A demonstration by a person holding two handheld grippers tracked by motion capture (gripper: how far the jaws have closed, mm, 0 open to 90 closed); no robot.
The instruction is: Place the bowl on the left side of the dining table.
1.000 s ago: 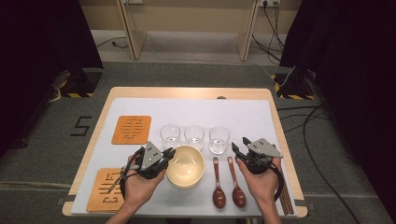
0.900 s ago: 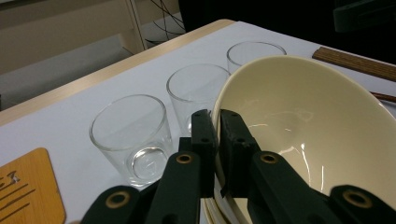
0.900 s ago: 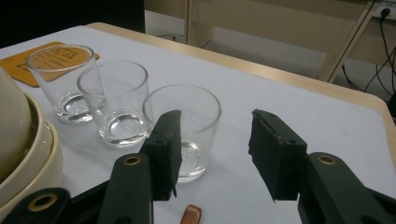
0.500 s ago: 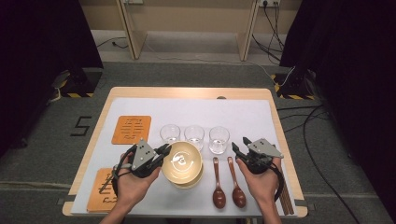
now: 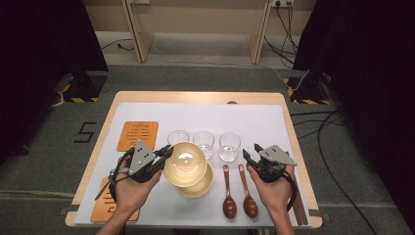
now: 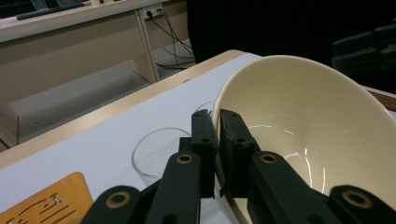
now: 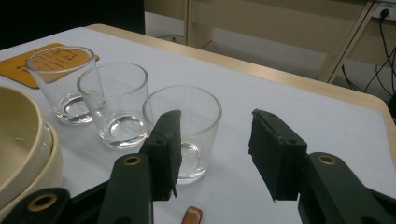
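The left tongs [image 5: 165, 152] are clamped on the near-left rim of the upper cream bowl [image 5: 185, 163]; in the left gripper view one jaw sits inside the rim and the other outside, pressed tight against the wall [image 6: 299, 135]. That bowl is tilted, its far edge raised and its mouth turned toward the person, and it hangs partly over a second cream bowl [image 5: 201, 185] that rests flat on the desk [image 5: 274, 127] beneath it. The right tongs [image 5: 250, 157] stand apart with nothing between them, held low at the right of the desk; in the right gripper view they point at the nearest of three clear drinking glasses [image 7: 183, 126].

Outward from the bowls, the three glasses stand in a row just behind them, the left one [image 5: 178, 139] close to the lifted bowl's rim. Two brown wooden spoons [image 5: 239, 196] lie side by side between the bowls and the right hand. One orange coaster [image 5: 138, 135] lies at the back left, another [image 5: 108, 205] under the left forearm.

The step in hand looks like separating the stacked bowls. The next move probably calls for carrying the upper bowl clear of the lower one and levelling it before setting it down, while keeping its rim away from the glasses.
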